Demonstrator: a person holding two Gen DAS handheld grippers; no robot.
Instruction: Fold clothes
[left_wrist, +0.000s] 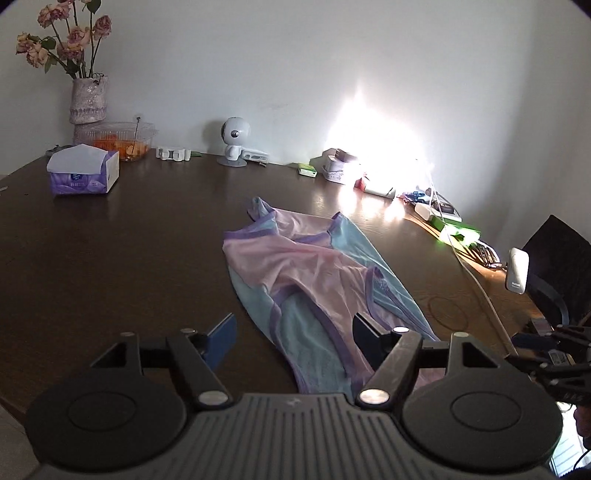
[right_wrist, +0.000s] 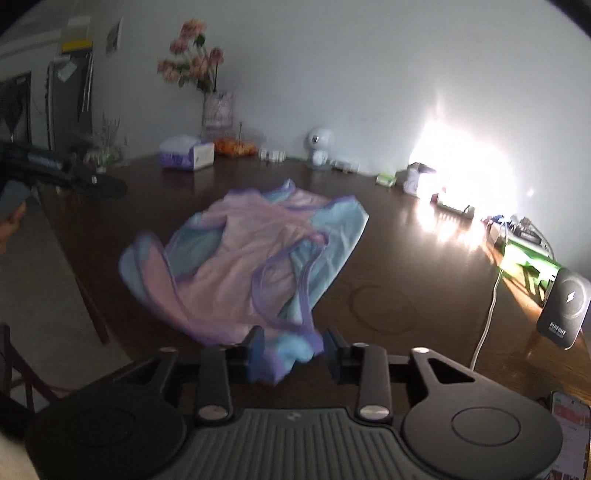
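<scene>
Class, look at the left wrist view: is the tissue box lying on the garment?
No. The tissue box stands apart from the garment on the table.

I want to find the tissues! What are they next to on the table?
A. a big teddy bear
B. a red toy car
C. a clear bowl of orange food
C: the purple tissue box sits at the back of the table, right beside the clear bowl of orange food.

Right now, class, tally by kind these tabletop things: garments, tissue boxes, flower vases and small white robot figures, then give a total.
Garment: 1
Tissue box: 1
Flower vase: 1
White robot figure: 1
Total: 4
</scene>
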